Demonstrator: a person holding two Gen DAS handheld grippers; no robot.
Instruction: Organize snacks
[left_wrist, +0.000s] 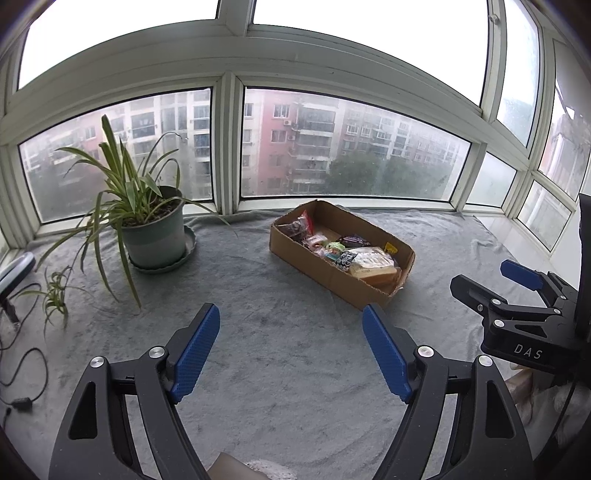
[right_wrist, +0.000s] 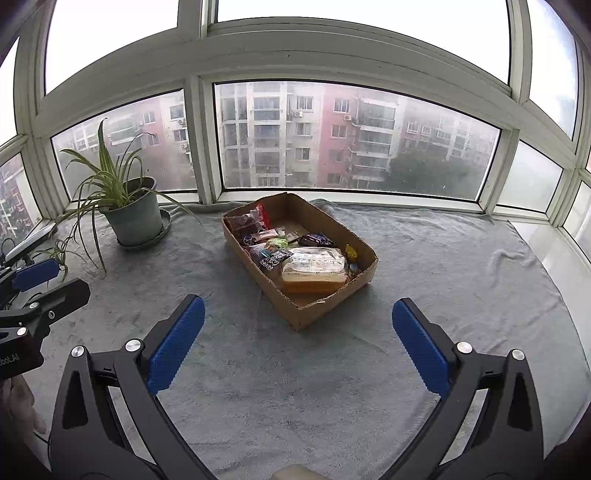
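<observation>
1. Centrally, one cardboard box (right_wrist: 299, 258), open-topped, lies askew on the grey cloth (right_wrist: 443, 295) toward the counter's window edge.
2. Snacks (right_wrist: 280, 243): assorted wrapped packets fill the box; a large wrapped loaf (right_wrist: 314, 271) lies at its near end.
3. Left hand-held gripper (left_wrist: 291, 350): fingers spread, empty, above the cloth.
4. Right hand-held gripper (right_wrist: 297, 343): fingers spread, empty, near the box.
5. Potted plant (right_wrist: 129, 210) on a saucer, far left corner.
</observation>
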